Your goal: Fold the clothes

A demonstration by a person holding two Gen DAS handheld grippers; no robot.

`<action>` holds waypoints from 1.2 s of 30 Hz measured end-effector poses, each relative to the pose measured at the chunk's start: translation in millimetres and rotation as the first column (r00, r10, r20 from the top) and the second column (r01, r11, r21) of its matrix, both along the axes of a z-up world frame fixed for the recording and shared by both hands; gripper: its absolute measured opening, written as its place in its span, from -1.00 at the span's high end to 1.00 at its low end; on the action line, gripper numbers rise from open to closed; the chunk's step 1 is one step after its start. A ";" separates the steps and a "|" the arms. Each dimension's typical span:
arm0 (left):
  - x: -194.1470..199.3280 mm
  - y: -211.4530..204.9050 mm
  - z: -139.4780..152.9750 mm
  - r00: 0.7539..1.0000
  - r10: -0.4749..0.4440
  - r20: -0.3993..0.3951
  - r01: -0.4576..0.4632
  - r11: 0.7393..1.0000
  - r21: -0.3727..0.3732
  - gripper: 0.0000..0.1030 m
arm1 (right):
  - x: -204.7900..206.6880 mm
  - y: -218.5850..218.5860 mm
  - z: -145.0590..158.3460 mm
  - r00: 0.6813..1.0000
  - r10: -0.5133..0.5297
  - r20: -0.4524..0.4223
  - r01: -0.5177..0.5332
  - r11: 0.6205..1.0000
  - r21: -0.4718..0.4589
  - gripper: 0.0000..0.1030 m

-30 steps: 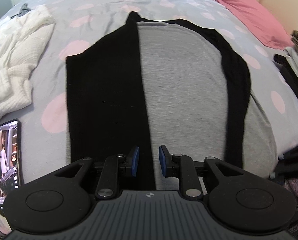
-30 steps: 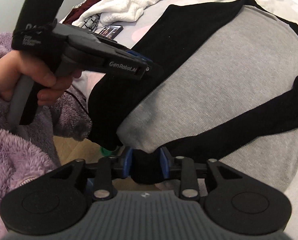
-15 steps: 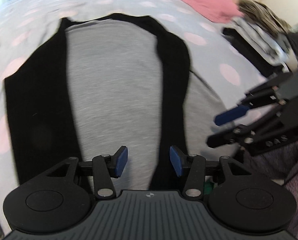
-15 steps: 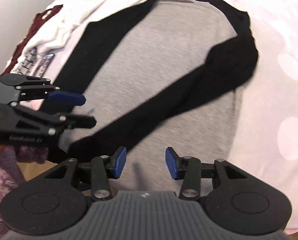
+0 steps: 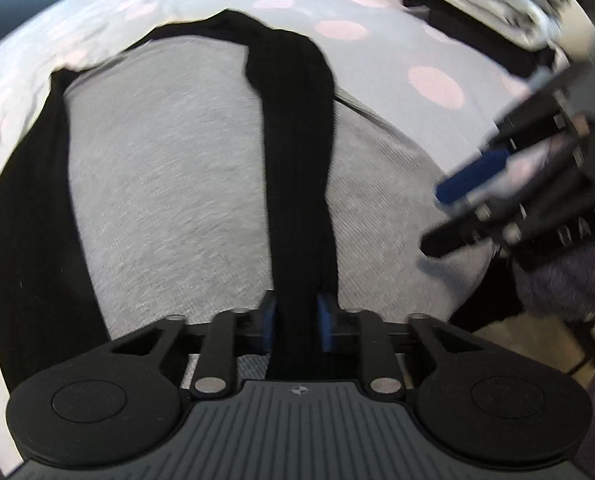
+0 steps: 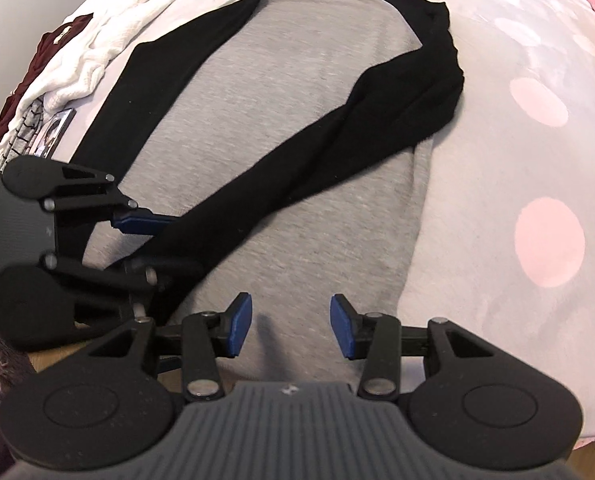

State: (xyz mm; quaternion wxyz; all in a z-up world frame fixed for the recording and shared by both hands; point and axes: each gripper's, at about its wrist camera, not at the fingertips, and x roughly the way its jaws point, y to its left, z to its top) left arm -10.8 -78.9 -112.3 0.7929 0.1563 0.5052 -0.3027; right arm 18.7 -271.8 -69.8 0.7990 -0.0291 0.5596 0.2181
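Observation:
A grey shirt with black sleeves [image 5: 169,184] lies flat on the bed, also in the right wrist view [image 6: 281,92]. One black sleeve [image 5: 297,184] is folded across the grey body toward the hem. My left gripper [image 5: 295,320] is shut on the cuff end of that sleeve; it also shows in the right wrist view [image 6: 157,240] gripping the sleeve [image 6: 337,148]. My right gripper [image 6: 291,326] is open and empty just above the grey hem, to the right of the left gripper; it shows blurred in the left wrist view [image 5: 457,216].
The bed cover [image 6: 537,152] is grey with pink dots. A white garment [image 6: 109,28], dark red clothes and a phone [image 6: 55,132] lie at the left. A stack of folded clothes [image 5: 497,8] and a pink pillow sit at the far right.
My left gripper moved right onto the folded sleeve and shut on its cuff. My right gripper let go of that sleeve, opened and swung right over the hem.

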 end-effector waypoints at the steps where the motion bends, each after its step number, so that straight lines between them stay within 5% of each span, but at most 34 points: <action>1: 3.0 5.5 1.7 0.999 0.024 -0.023 -0.025 0.999 -0.025 0.85 | -0.6 -0.5 -0.2 1.000 0.000 0.001 0.000 1.000 0.000 0.08; 5: 14.3 32.5 13.1 0.987 0.118 -0.109 -0.133 0.981 -0.143 0.87 | -1.6 -0.6 -0.5 1.000 0.004 0.005 -0.004 1.000 0.005 0.08; 9: 26.6 67.1 26.4 0.957 0.218 -0.193 -0.265 0.928 -0.263 0.87 | -2.5 -0.6 -1.1 1.000 0.009 0.005 -0.009 1.000 0.005 0.08; 15: 45.3 133.2 15.4 0.829 0.426 -0.363 -0.537 0.788 -0.301 0.88 | -3.0 1.7 -3.1 1.000 0.015 0.002 -0.015 1.000 -0.009 0.07; 20: 41.7 160.5 4.2 0.749 0.563 -0.349 -0.643 0.744 -0.181 0.88 | -4.3 4.8 -4.0 1.000 0.027 0.002 -0.027 0.999 -0.020 0.07; 24: 38.6 183.0 -2.7 0.668 0.624 -0.406 -0.730 0.657 -0.190 0.80 | -4.4 7.7 -7.1 0.999 0.038 -0.006 -0.039 0.998 -0.042 0.07; 27: 33.0 193.0 2.3 0.648 0.668 -0.366 -0.755 0.626 -0.193 0.79 | -4.3 9.5 -8.7 0.999 0.038 -0.013 -0.039 0.998 -0.052 0.07; 30: 28.8 197.5 10.8 0.648 0.707 -0.281 -0.759 0.630 -0.164 0.79 | -5.1 8.8 -9.5 0.999 0.036 -0.016 -0.037 0.998 -0.054 0.06; 33: 26.0 197.8 18.0 0.667 0.717 -0.204 -0.745 0.652 -0.143 0.79 | -5.8 9.4 -9.9 0.999 0.038 -0.017 -0.039 0.998 -0.058 0.05; 36: 17.7 191.7 29.6 0.714 0.691 -0.116 -0.700 0.700 -0.143 0.79 | -5.6 11.2 -7.9 0.999 0.040 -0.012 -0.041 0.998 -0.056 0.05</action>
